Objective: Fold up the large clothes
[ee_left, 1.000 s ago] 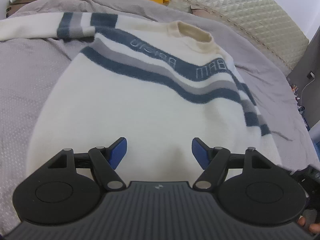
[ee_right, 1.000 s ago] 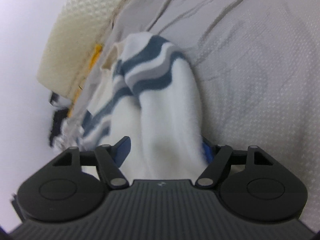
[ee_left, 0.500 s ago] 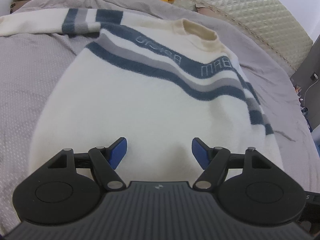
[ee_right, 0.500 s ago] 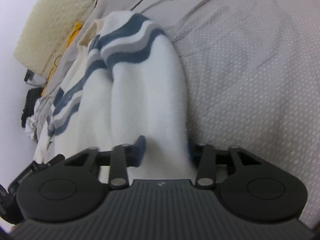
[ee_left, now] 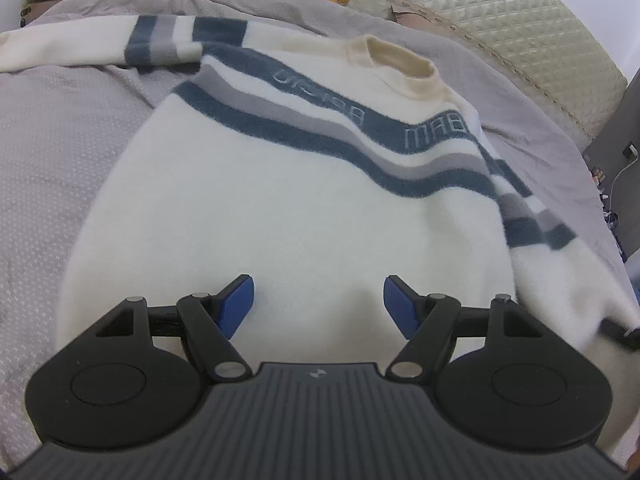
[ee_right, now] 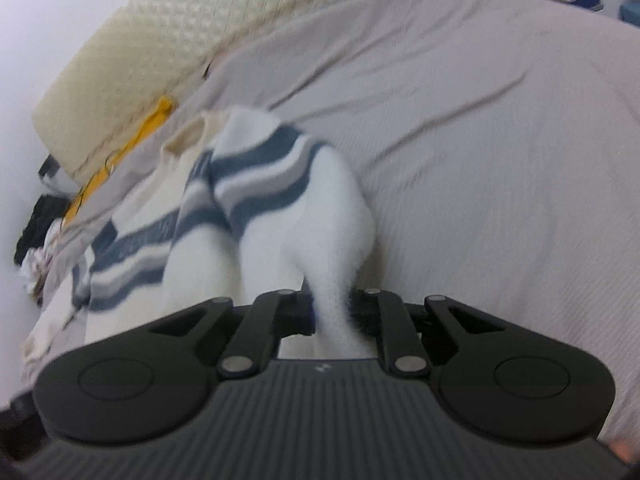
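Sweater (ee_left: 304, 208) flat on bed (ee_left: 60, 128), folding barely begun. Right gripper (ee_right: 332, 312) clamps right sleeve (ee_right: 304, 208); left gripper (ee_left: 318, 304) spread, empty. Left sleeve (ee_left: 100, 46), body unfolded.

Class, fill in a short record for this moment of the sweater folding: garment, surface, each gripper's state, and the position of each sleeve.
garment: white sweater with blue and grey stripes, front up
surface: grey bedspread
left gripper: open, over the sweater's lower body, holding nothing
right gripper: shut on the right sleeve, lifted off the bed
left sleeve: spread flat, out to the side
other: quilted headboard
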Tool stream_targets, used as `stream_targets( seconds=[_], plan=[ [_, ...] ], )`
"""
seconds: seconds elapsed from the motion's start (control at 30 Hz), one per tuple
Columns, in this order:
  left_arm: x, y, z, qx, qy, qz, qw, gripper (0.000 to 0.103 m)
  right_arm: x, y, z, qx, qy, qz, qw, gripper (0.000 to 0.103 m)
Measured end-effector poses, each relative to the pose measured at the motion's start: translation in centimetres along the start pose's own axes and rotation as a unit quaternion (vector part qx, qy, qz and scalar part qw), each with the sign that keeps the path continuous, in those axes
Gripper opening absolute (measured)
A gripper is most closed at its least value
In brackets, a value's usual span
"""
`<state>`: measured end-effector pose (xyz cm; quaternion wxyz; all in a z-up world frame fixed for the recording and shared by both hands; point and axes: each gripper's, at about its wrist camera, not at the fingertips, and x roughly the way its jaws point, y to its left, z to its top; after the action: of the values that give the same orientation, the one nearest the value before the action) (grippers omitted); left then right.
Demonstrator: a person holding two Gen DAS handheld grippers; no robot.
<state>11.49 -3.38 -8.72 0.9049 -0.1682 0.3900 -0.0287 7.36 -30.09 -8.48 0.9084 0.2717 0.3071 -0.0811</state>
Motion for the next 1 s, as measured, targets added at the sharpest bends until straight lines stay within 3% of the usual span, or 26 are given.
stream_targets(
  seconds=[0.3,0.57,0.73,0.87,1.0],
  plan=[
    [0.6,0.1,0.1,-0.003,0.003,-0.005,1.0,0.077,-1.1,-0.8,7.7,-0.041,-0.106,-0.082,0.99,0.014],
    [1.5,-0.7,0.1,0.025,0.004,0.015,0.9996,0.077,0.5,-2.6,17.6,-0.067,-0.203,-0.18,0.96,0.014],
    [1.8,-0.8,0.2,0.025,-0.009,0.014,0.9995,0.077,3.4,-6.6,21.1,-0.038,-0.251,-0.217,0.943,0.014],
    [2.3,-1.0,0.8,0.021,-0.03,0.014,0.9992,0.077,8.2,-10.0,20.9,-0.027,-0.242,-0.252,0.937,0.014],
    [3.0,-1.8,1.4,0.037,-0.043,0.018,0.9982,0.077,13.3,-13.5,19.5,-0.015,-0.191,-0.278,0.941,0.014]
  ],
)
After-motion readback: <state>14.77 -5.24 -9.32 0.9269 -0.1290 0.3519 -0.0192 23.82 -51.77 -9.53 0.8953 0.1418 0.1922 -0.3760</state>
